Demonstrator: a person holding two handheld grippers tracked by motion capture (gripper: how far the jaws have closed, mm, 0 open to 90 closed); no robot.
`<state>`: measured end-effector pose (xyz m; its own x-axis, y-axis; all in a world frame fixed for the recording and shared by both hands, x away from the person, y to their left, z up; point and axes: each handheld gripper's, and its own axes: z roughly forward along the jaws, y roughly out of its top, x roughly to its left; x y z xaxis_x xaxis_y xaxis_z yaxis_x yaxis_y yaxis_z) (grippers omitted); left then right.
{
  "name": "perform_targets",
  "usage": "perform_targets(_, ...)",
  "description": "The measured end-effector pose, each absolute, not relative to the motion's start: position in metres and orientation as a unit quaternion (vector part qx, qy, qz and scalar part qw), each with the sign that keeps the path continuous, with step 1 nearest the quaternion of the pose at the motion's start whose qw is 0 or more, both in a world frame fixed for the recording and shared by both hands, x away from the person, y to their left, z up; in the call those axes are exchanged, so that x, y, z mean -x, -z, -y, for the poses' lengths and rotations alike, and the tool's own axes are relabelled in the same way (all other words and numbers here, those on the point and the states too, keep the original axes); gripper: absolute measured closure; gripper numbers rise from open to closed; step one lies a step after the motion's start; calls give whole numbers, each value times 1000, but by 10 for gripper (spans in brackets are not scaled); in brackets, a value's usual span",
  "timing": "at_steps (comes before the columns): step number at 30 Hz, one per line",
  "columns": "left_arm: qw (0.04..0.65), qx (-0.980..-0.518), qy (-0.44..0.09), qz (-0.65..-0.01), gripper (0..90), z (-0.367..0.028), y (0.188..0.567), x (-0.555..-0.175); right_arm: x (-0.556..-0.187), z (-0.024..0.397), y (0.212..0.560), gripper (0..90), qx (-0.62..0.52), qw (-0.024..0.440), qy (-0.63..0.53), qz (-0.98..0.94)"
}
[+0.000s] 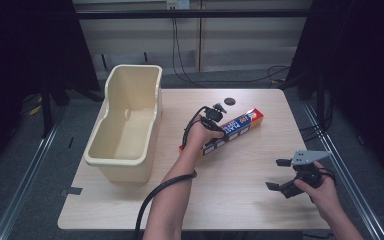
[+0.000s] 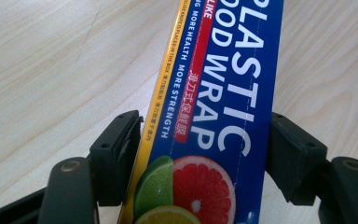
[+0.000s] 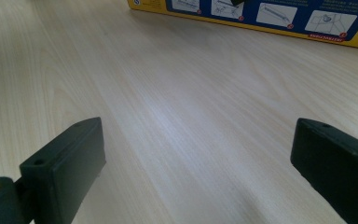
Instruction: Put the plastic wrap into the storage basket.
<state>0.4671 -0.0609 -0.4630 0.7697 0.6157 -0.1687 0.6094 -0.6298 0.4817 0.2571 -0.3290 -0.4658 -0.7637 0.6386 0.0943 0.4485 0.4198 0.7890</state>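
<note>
A long blue wrap box point(image 2: 216, 112) lies on the wooden table point(image 1: 240, 190), and the left gripper point(image 2: 200, 154) sits over it with one black jaw on each long side, both pressed to the box edges, so it is clamped on the box. Straight ahead of those jaws, white capitals read "PLASTIC FOOD WRAP". A red strip beside them carries Chinese characters. Smaller white text says "MORE HEALTH MORE STRENGTH". A yellow edge with fine print that is too small to read runs down the side. Between the jaws are pictured a lime, a grapefruit half and a lemon.

The right gripper point(image 1: 283, 175) hangs low over bare table, jaws spread wide with nothing between them. The box is well ahead of it, showing instruction diagrams on its near side point(image 3: 261, 18).

Beyond the left gripper lies a small black disc point(image 1: 229, 101). Off to its left stands a cream bin point(image 1: 125, 125).
</note>
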Motion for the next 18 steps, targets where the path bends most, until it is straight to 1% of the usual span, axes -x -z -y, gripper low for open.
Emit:
perform_targets(4,230,-908,1,-351,362,66,456,-466,-257,329,466,28,-324,112,-429,-836)
perform_targets(7,214,-908,6,-361,378,66,453,-466,-257,331,465,28,-324,111,-430,-835)
perform_targets(9,213,-901,14,-378,385,65,453,-465,-256,331,466,28,-326,112,-429,-835)
perform_targets(11,204,-904,20,-375,391,63,451,-466,-256,331,466,28,-325,111,-431,-834)
perform_targets(18,192,-897,34,-396,401,59,435,-465,-257,330,466,27,-325,111,-428,-836)
